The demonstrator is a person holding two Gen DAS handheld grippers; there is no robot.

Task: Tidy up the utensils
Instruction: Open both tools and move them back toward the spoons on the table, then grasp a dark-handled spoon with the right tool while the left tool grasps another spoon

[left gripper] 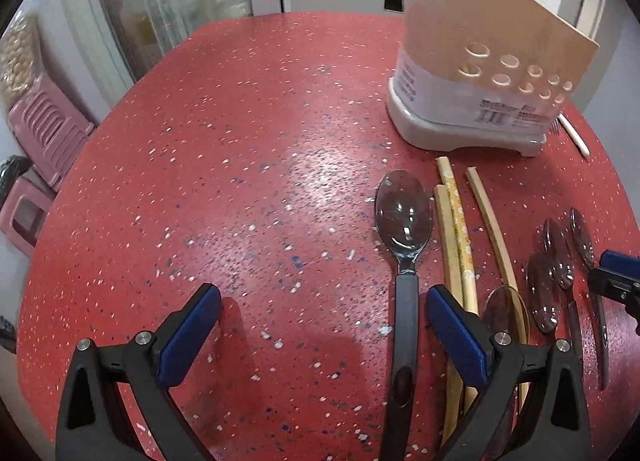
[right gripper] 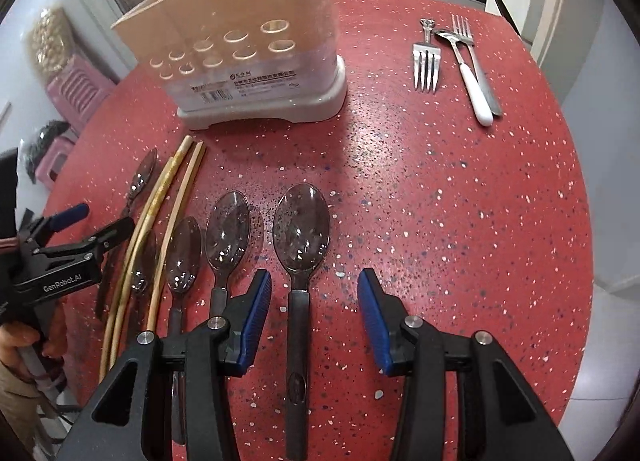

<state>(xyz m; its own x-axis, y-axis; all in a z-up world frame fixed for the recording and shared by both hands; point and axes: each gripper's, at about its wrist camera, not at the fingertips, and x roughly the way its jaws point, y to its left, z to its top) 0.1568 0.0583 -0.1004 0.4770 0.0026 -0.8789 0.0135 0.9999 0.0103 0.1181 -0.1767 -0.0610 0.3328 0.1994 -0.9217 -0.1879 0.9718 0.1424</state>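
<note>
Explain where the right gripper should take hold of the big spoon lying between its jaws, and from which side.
Probably the dark handle of the big spoon, from straight above: it lies flat, narrow and straight between the open right gripper, while the bowl is wide and shallow.

Two close, down-tilted views, shared spoons (left gripper: pixel 404 217)

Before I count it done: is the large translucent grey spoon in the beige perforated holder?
Out. The spoon lies flat on the red table, before the holder.
</note>
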